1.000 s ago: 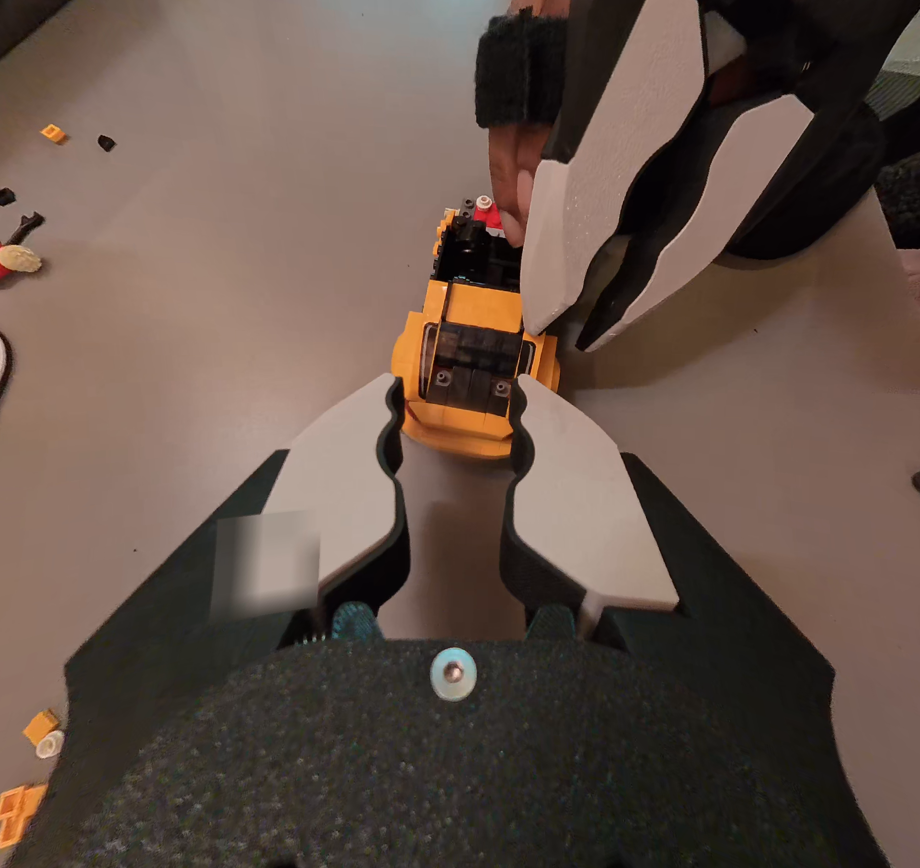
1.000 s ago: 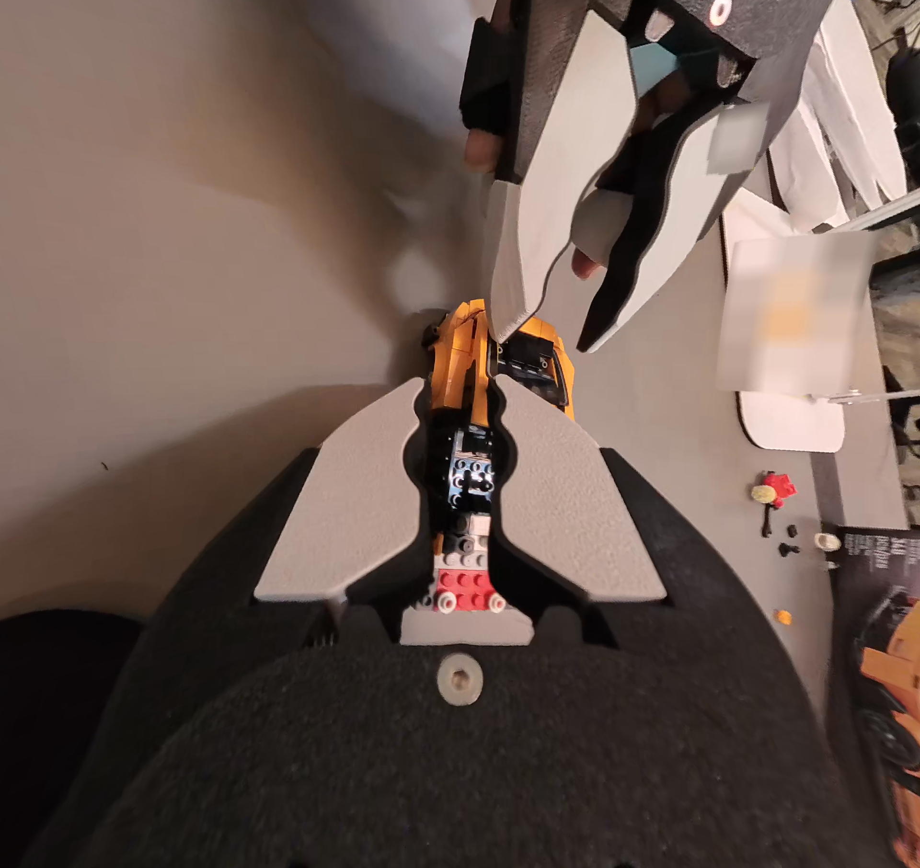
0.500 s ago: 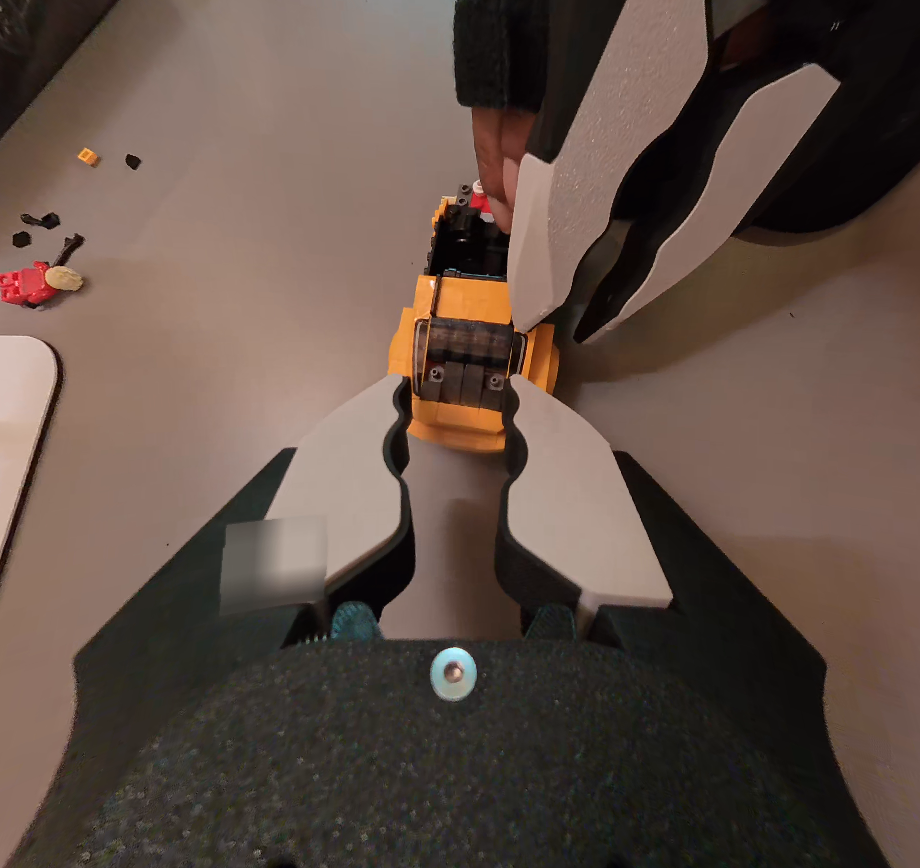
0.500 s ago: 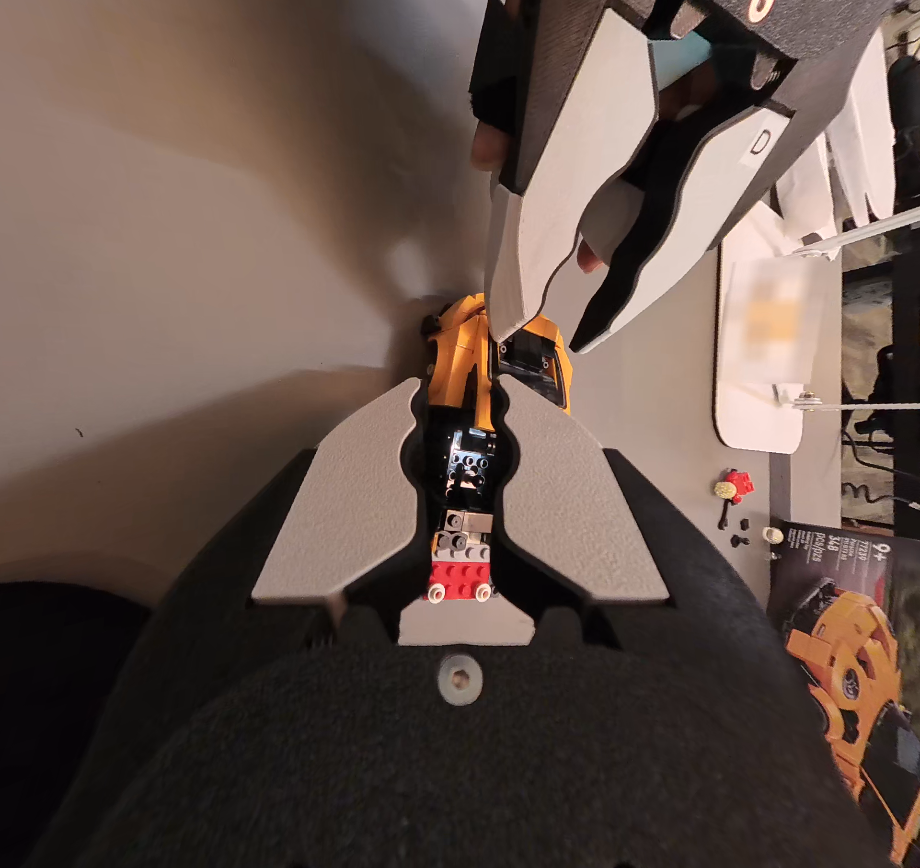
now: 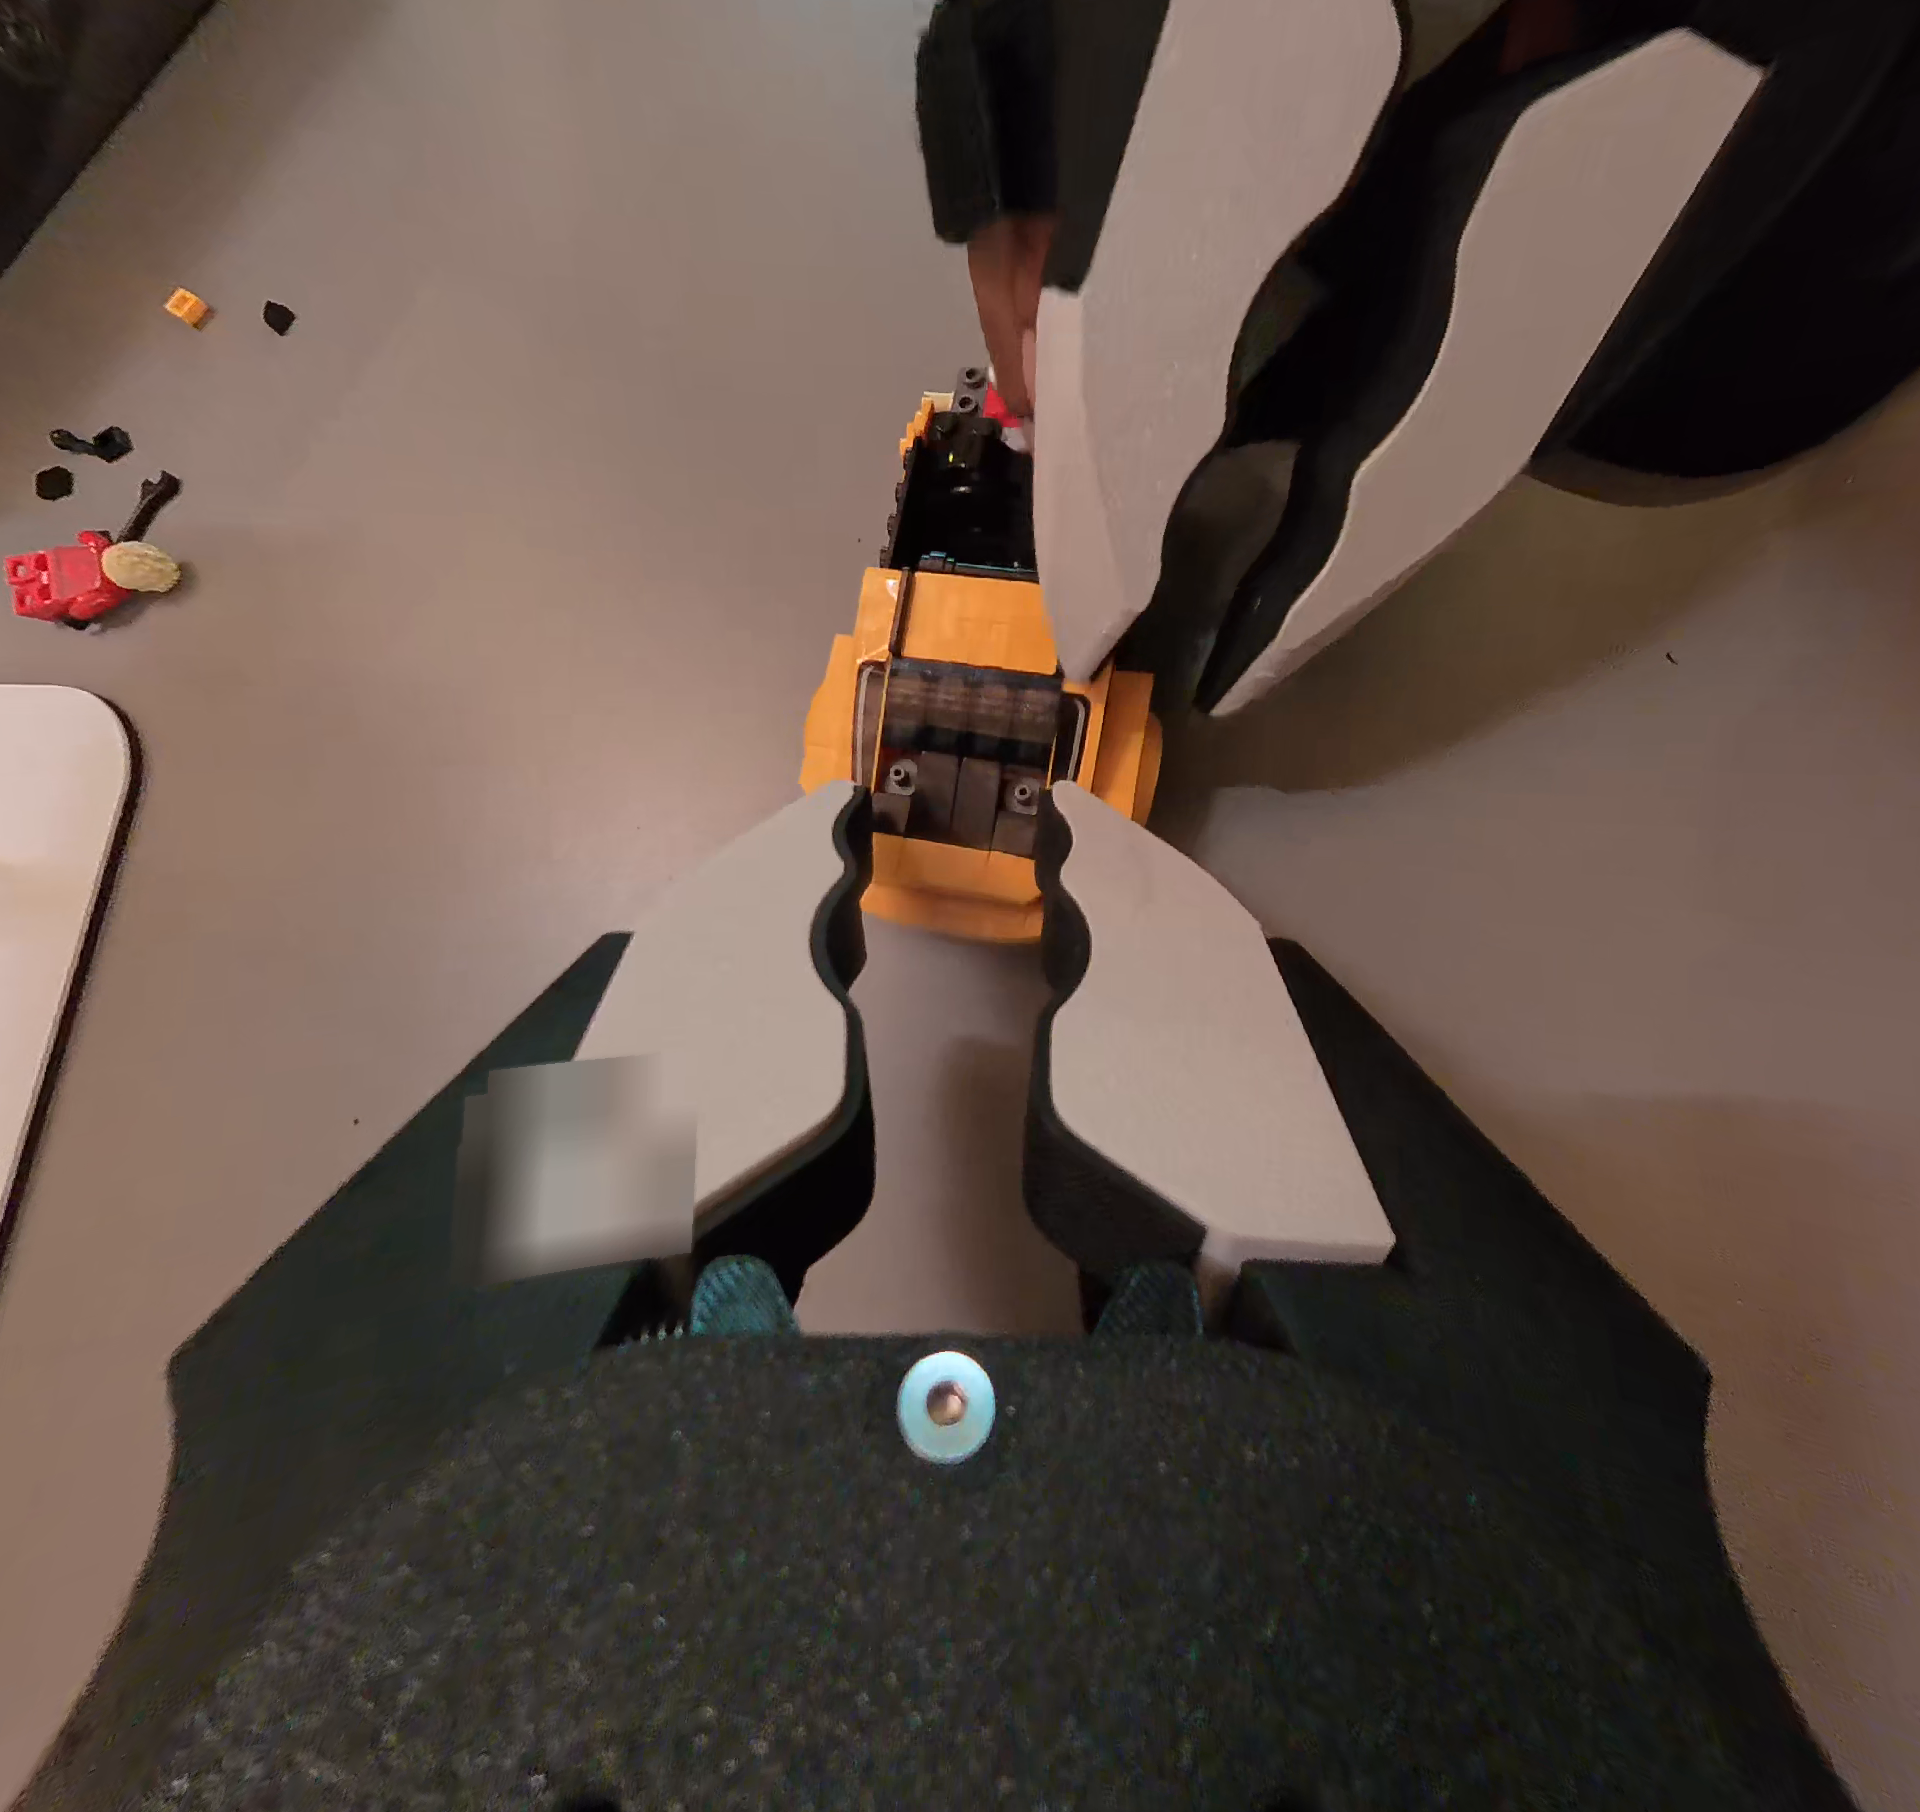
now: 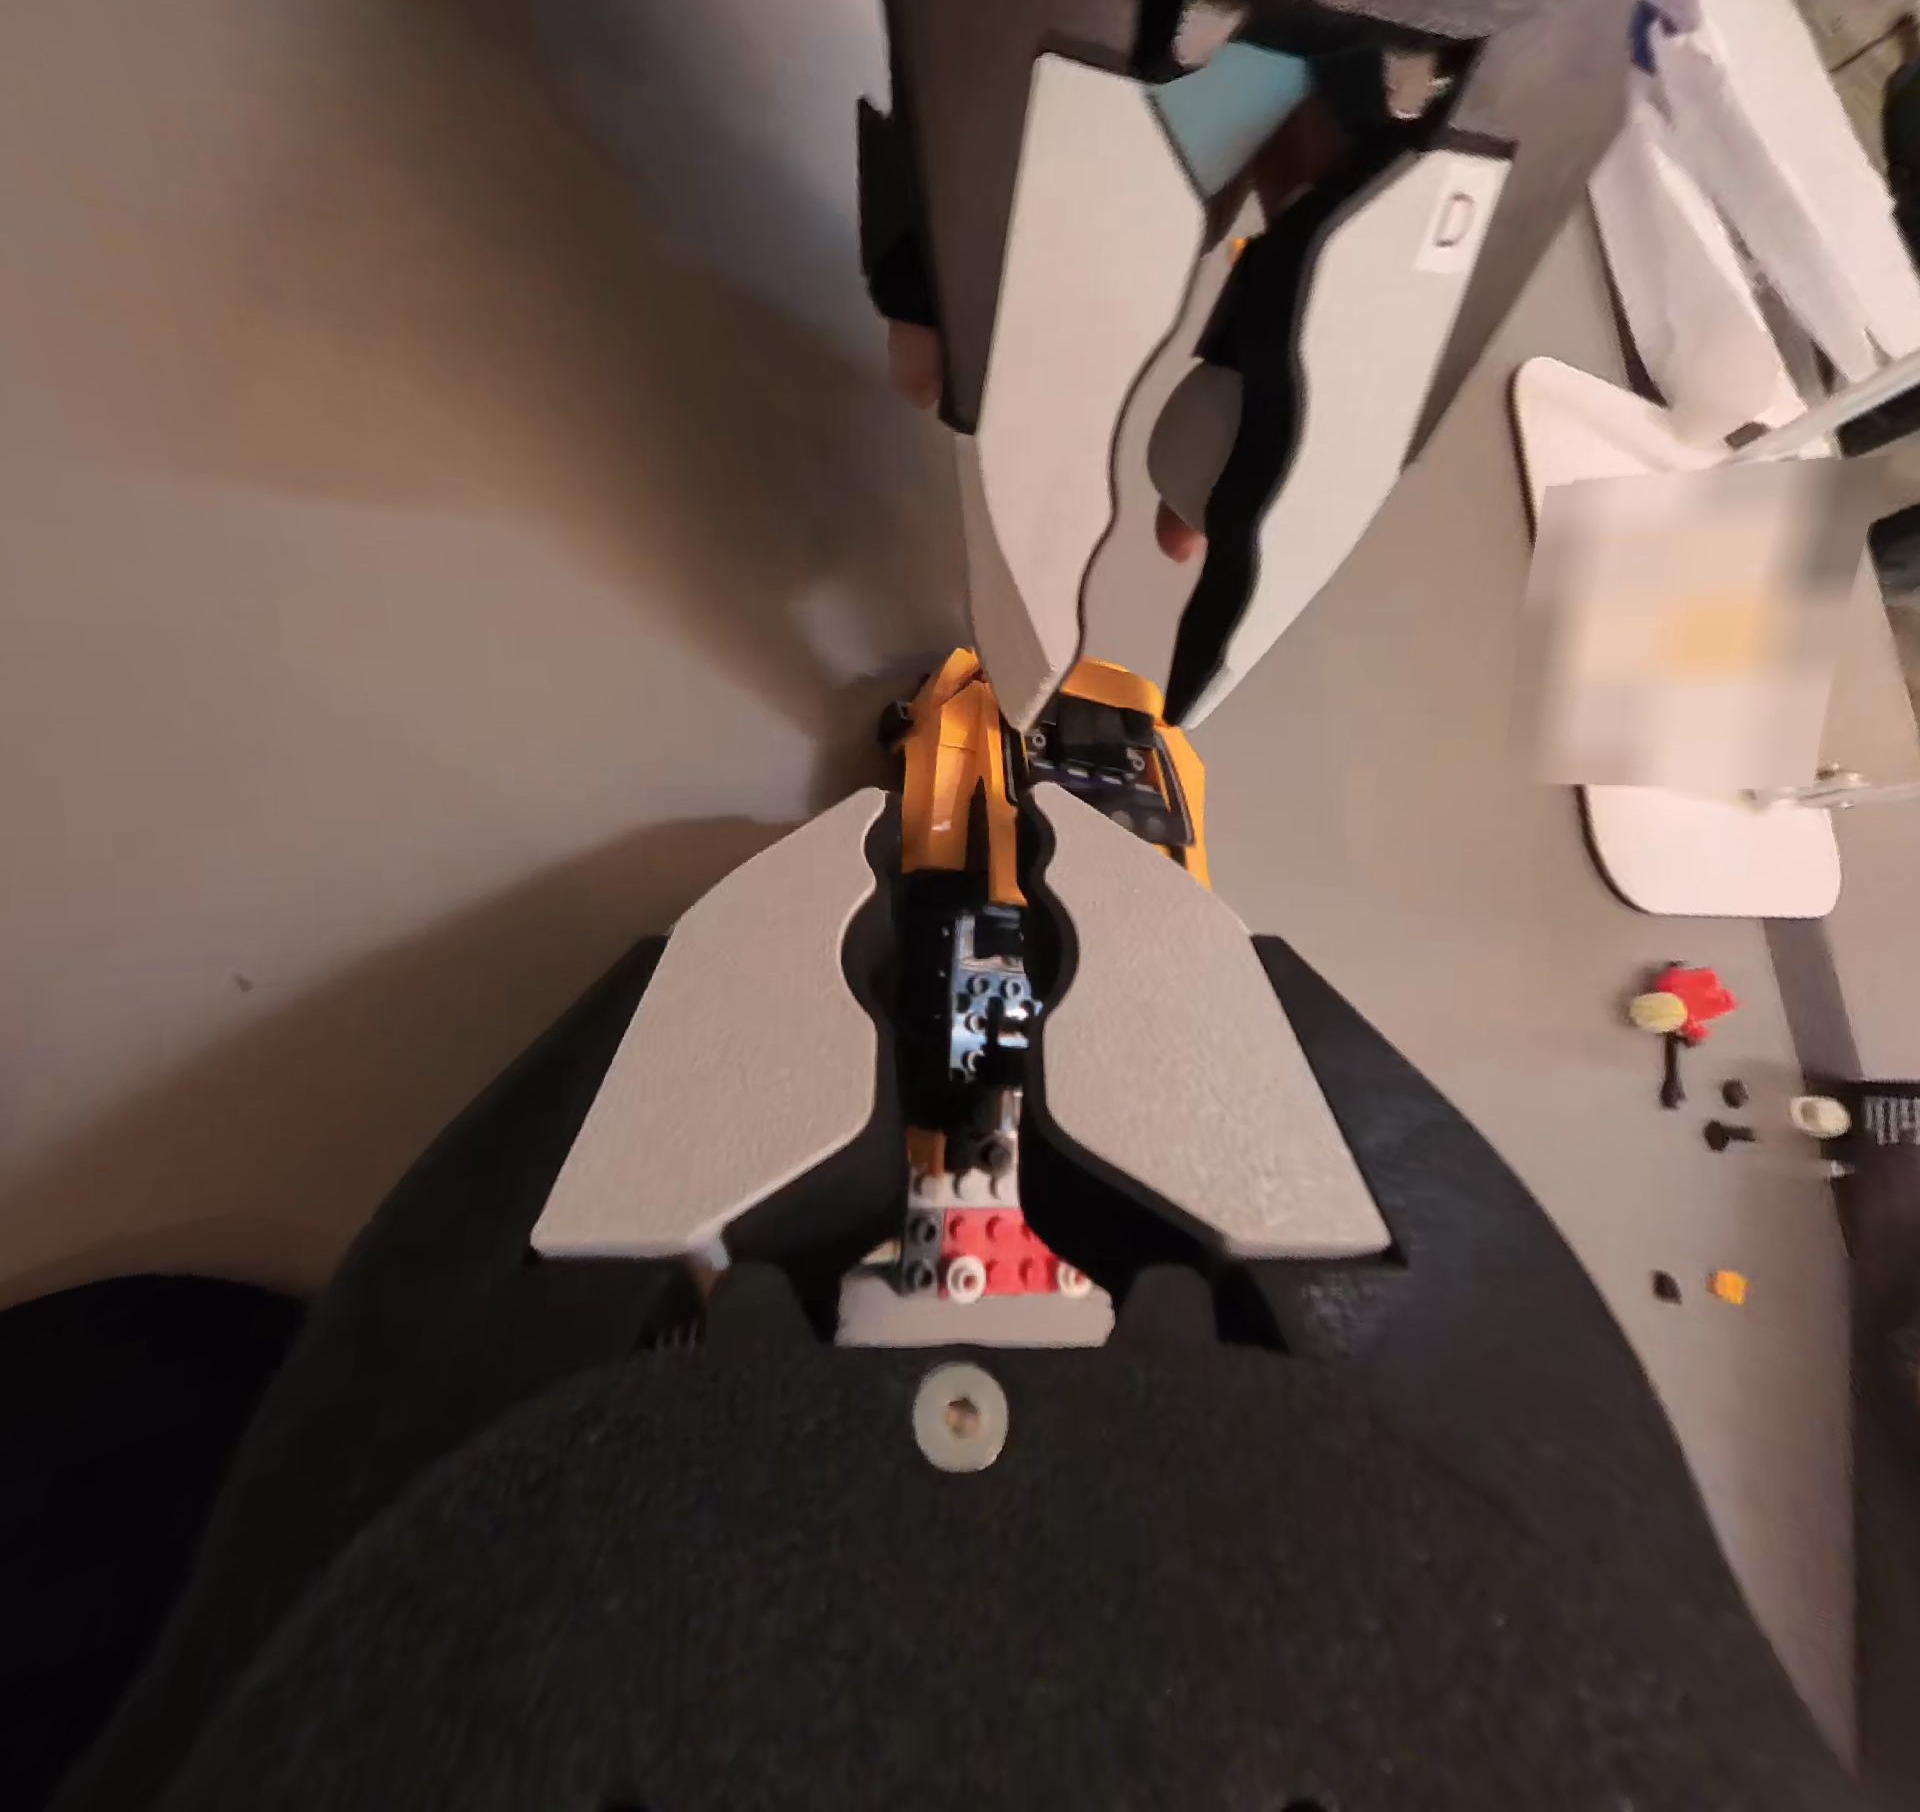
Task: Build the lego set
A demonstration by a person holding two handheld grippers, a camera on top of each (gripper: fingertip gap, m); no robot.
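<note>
Item: orange and black brick-built toy car (image 5: 971, 723), on a grey table (image 5: 520, 204).

Left gripper (image 5: 948, 806): fingertips clamped on the car's front end, pads against both sides.

Right gripper (image 6: 961, 827): clenched on the car's rear half (black, grey and red studded bricks lie between its fingers).

Left of the car: red minifigure (image 5: 73, 573), loose black and orange bits, white board (image 5: 52, 879).

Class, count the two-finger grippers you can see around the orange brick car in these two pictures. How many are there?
2. The left gripper has its fingertips at one end of the orange brick car. The right gripper is clamped along the car's other end, with none hidden as far as these views show.
</note>
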